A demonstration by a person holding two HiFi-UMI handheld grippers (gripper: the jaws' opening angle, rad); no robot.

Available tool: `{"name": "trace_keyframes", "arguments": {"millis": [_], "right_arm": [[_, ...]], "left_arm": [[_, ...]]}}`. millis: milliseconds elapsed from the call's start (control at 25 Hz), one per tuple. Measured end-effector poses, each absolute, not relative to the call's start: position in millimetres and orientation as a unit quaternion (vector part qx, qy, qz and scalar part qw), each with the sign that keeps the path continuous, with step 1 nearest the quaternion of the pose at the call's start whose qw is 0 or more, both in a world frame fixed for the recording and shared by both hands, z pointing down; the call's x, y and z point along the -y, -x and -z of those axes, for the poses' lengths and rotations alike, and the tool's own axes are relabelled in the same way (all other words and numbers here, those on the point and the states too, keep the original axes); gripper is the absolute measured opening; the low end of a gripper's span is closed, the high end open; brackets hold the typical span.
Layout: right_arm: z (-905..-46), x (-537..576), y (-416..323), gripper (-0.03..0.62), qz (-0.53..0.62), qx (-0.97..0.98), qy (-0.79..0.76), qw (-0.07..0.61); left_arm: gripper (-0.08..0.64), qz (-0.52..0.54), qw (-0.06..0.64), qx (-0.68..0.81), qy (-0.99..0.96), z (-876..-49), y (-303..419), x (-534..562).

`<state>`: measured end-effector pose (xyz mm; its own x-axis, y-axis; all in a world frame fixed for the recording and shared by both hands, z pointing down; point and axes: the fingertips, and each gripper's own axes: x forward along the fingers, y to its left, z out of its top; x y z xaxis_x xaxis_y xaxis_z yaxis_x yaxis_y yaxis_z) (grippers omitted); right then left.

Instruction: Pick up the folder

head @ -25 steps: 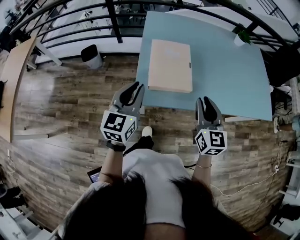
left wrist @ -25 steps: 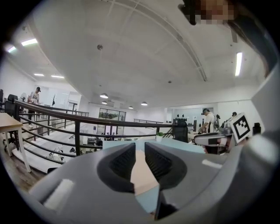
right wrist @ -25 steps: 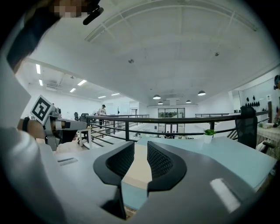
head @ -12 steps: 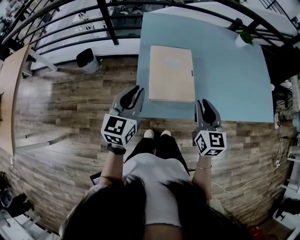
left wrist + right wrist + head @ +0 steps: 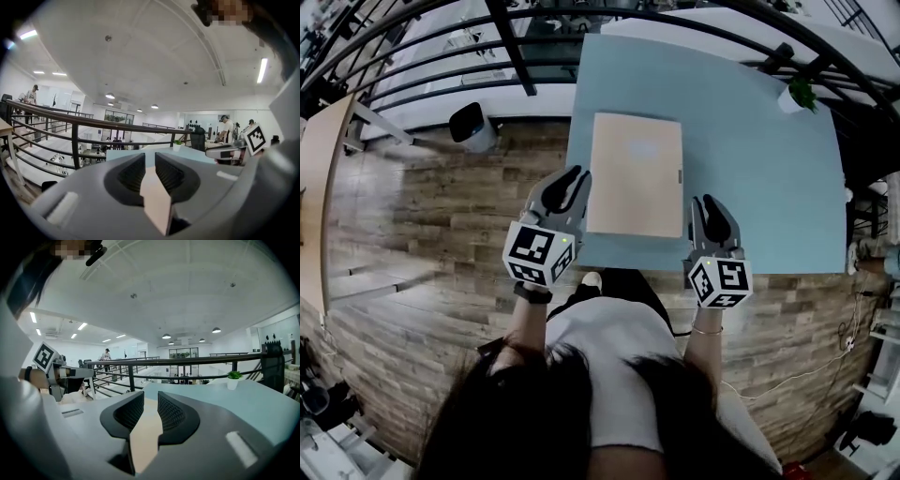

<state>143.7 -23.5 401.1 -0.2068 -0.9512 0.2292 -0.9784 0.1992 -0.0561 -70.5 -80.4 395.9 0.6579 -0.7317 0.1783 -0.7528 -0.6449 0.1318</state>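
Observation:
A tan folder lies flat on the light blue table, near its front edge. My left gripper hovers at the folder's left edge, over the table's left side. My right gripper hovers just off the folder's right front corner. Both point away from me, nearly level. In the left gripper view the left gripper shows only a narrow gap, through which the folder is visible. The right gripper looks the same, with the folder beyond. Neither holds anything.
A small potted plant stands at the table's far right corner. A dark metal railing runs behind the table, with a black bin on the wooden floor to the left. A wooden desk edge is at far left.
I have stepped up to the table. Both grippers moved forward from short of its front edge to either side of the folder. Their jaws look unchanged.

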Motion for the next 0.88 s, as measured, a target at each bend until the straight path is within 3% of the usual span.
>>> {"name": "trace_keyframes", "arguments": {"millis": [400, 880], "right_arm": [[-386, 109, -175, 0.066, -0.088, 0.799, -0.591, 0.07], [-400, 129, -168, 0.066, -0.104, 0.817, -0.562, 0.083]], "left_arm": [[0.071, -0.044, 0.093, 0.447, -0.889, -378, 45, 150], [0.071, -0.051, 0.116, 0.46, -0.879, -392, 49, 165]]}}
